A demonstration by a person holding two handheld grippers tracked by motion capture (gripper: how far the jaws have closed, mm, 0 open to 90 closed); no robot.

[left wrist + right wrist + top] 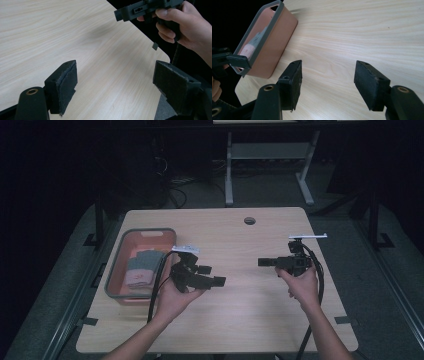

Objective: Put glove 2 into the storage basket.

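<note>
**Socks in the bin, both grippers empty**

Socks (141,268) lie folded inside the orange bin (165,251) at the table's (250,295) left edge. Your left gripper (215,276) and right gripper (263,262) both stand released, nothing between the jaws, over bare wood. Reach in carelessly and a jaw may catch the bin's grey rim (259,37) and shove it off the edge. Your left cable (156,285) drapes across that bin.

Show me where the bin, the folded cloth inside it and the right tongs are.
bin (116,262): high view, on its grey left rim.
folded cloth (142,267): high view, on its grey upper part.
right tongs (262,262): high view, at the tips of the black jaws.
</note>
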